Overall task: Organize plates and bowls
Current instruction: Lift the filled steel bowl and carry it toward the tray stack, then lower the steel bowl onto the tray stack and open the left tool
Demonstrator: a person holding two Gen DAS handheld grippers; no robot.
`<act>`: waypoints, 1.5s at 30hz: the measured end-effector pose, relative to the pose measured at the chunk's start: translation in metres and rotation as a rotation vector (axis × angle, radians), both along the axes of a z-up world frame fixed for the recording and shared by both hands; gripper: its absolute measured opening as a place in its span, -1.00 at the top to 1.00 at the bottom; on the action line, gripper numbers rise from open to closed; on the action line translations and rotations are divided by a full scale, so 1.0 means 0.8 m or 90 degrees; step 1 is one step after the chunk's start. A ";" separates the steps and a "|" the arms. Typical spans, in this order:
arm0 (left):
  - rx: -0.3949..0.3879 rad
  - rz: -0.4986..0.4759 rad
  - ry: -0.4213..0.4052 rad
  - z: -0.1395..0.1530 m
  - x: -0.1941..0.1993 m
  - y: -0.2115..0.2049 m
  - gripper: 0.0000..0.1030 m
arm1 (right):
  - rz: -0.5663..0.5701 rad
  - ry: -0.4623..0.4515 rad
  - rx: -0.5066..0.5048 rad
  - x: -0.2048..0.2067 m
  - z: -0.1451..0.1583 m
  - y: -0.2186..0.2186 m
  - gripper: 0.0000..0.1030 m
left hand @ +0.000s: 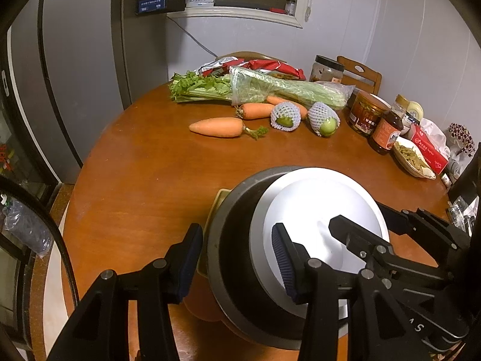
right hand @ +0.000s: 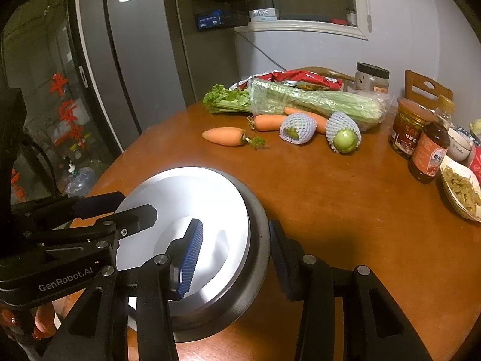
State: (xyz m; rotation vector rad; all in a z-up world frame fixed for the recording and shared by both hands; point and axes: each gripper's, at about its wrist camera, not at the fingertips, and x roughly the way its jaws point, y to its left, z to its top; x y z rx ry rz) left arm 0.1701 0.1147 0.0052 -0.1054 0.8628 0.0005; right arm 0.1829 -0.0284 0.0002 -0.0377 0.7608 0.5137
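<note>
Your left gripper [left hand: 237, 263] has its jaws spread apart, straddling the left rim of the dark grey metal bowl [left hand: 234, 258]: one blue pad sits outside the wall, the other inside over the white plate [left hand: 318, 210] nested in the bowl. Whether the pads touch the rim cannot be told. Your right gripper [right hand: 234, 255] mirrors this on the opposite rim, jaws likewise parted, one ribbed blue pad over the white plate and the other outside the bowl's wall. The bowl sits on the round brown wooden counter [left hand: 144, 174], with a pale yellowish dish [left hand: 215, 210] showing under its left edge.

Beyond the jaws lie three orange carrots [left hand: 218, 127], two green fruits in white foam netting [left hand: 285, 116], and a bunch of celery in clear plastic [left hand: 258, 88]. Further to the right of the jaws stand a brown sauce bottle [left hand: 386, 132], a red-labelled jar [left hand: 365, 112] and a shallow white dish of yellowish shreds [left hand: 413, 158].
</note>
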 end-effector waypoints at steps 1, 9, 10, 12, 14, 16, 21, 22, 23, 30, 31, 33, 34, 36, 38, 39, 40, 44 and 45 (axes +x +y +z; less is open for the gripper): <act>0.001 -0.001 0.000 -0.001 0.000 0.000 0.07 | 0.001 0.001 0.000 0.000 0.000 0.000 0.07; -0.002 0.003 -0.005 0.001 -0.003 0.004 -0.01 | 0.002 -0.008 -0.003 -0.003 0.003 0.001 -0.01; -0.002 0.004 -0.007 0.002 -0.004 0.004 -0.02 | 0.002 -0.011 -0.003 -0.003 0.003 0.001 -0.04; 0.002 0.004 -0.010 0.005 -0.005 0.004 -0.05 | -0.001 -0.017 -0.003 -0.004 0.006 0.000 -0.08; 0.007 0.005 -0.012 0.006 -0.006 0.004 -0.07 | -0.007 -0.022 -0.008 -0.004 0.007 -0.001 -0.11; 0.006 0.006 -0.013 0.007 -0.007 0.005 -0.08 | -0.010 -0.027 -0.011 -0.004 0.009 -0.001 -0.12; 0.008 0.009 -0.013 0.008 -0.010 0.005 -0.09 | -0.023 -0.045 -0.019 -0.008 0.013 -0.003 -0.13; 0.008 0.009 -0.014 0.008 -0.010 0.006 -0.09 | -0.028 -0.053 -0.020 -0.010 0.015 -0.003 -0.14; 0.008 0.011 -0.016 0.008 -0.010 0.006 -0.09 | -0.030 -0.060 -0.018 -0.012 0.018 -0.005 -0.19; 0.014 0.025 -0.025 0.011 -0.019 0.007 -0.19 | -0.027 -0.082 -0.012 -0.019 0.029 -0.006 -0.27; 0.015 0.025 -0.026 0.012 -0.020 0.008 -0.19 | -0.025 -0.083 -0.012 -0.020 0.030 -0.006 -0.28; 0.015 0.026 -0.026 0.012 -0.021 0.007 -0.20 | -0.025 -0.085 -0.013 -0.022 0.031 -0.006 -0.29; 0.015 0.027 -0.028 0.012 -0.022 0.007 -0.20 | -0.025 -0.086 -0.013 -0.023 0.031 -0.006 -0.29; 0.016 0.027 -0.030 0.012 -0.024 0.006 -0.21 | -0.025 -0.087 -0.014 -0.024 0.031 -0.006 -0.30; 0.018 0.026 -0.031 0.013 -0.026 0.005 -0.25 | -0.025 -0.089 -0.017 -0.027 0.032 -0.007 -0.31; 0.019 0.028 -0.032 0.014 -0.028 0.005 -0.27 | -0.025 -0.090 -0.017 -0.028 0.032 -0.007 -0.31; 0.019 0.031 -0.034 0.015 -0.030 0.005 -0.28 | -0.024 -0.092 -0.018 -0.029 0.032 -0.007 -0.31; 0.034 0.045 -0.050 0.022 -0.042 0.003 -0.30 | -0.024 -0.098 -0.016 -0.037 0.036 -0.010 -0.32; 0.037 0.050 -0.055 0.024 -0.048 0.003 -0.32 | -0.023 -0.100 -0.015 -0.040 0.037 -0.011 -0.32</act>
